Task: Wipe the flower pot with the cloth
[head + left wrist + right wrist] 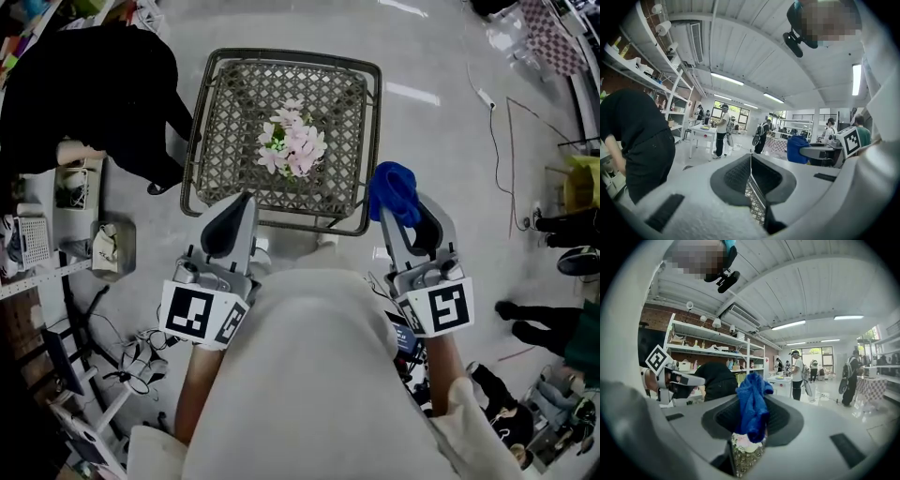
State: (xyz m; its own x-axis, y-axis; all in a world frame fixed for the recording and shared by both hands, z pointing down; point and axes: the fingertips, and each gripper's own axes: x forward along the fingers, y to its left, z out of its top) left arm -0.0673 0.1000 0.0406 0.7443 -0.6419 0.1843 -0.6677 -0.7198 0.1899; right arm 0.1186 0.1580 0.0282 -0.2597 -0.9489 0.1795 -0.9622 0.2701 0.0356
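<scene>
Pink and white flowers (292, 145) stand in the middle of a dark lattice table (281, 220); the pot under them is hidden by the blooms. My left gripper (246, 199) hangs over the table's near left edge, jaws shut with nothing between them (751, 161). My right gripper (389, 202) is beside the table's near right corner, shut on a bunched blue cloth (392, 187). In the right gripper view the cloth (752, 408) droops from the jaws, with the flowers (746, 442) and lattice just below it. Both grippers are clear of the flowers.
A person in black (94, 84) bends at the far left beside a cluttered shelf (37, 234). Cables (141, 352) lie on the floor at lower left, a cord (497, 131) runs at right, and people's feet (562, 225) stand near the right edge.
</scene>
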